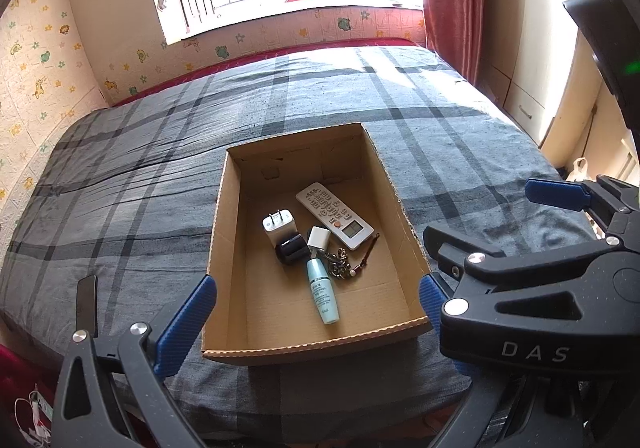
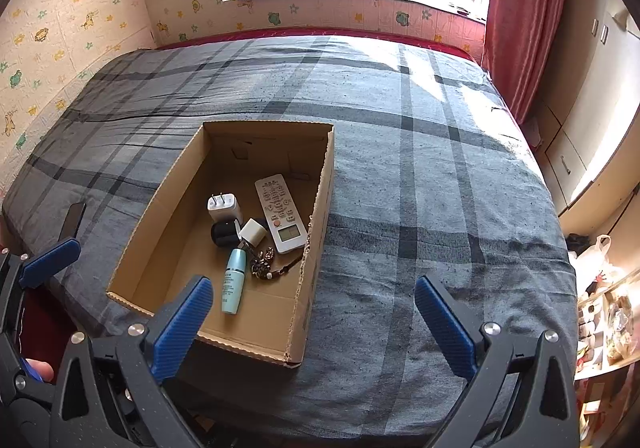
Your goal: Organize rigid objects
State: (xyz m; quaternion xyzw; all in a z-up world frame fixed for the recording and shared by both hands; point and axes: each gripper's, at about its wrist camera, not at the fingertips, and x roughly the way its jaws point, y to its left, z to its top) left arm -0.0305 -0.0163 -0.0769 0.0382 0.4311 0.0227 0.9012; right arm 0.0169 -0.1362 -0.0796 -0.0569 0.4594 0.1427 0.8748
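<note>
While both claws hang released, left gripper (image 1: 316, 312) over cardboard box (image 1: 224, 208), right gripper (image 2: 314, 312) at its 3 o'clock: bottle (image 1: 322, 296), remote (image 1: 335, 215), chargers inside; could snag keychain (image 1: 340, 262), dragging neighbours

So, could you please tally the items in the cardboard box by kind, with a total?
Remote control: 1
White chargers: 2, a plug adapter and a small cube
Black round object: 1
Light blue bottle: 1
Keychain bundle: 1
Total in the cardboard box: 6
</note>
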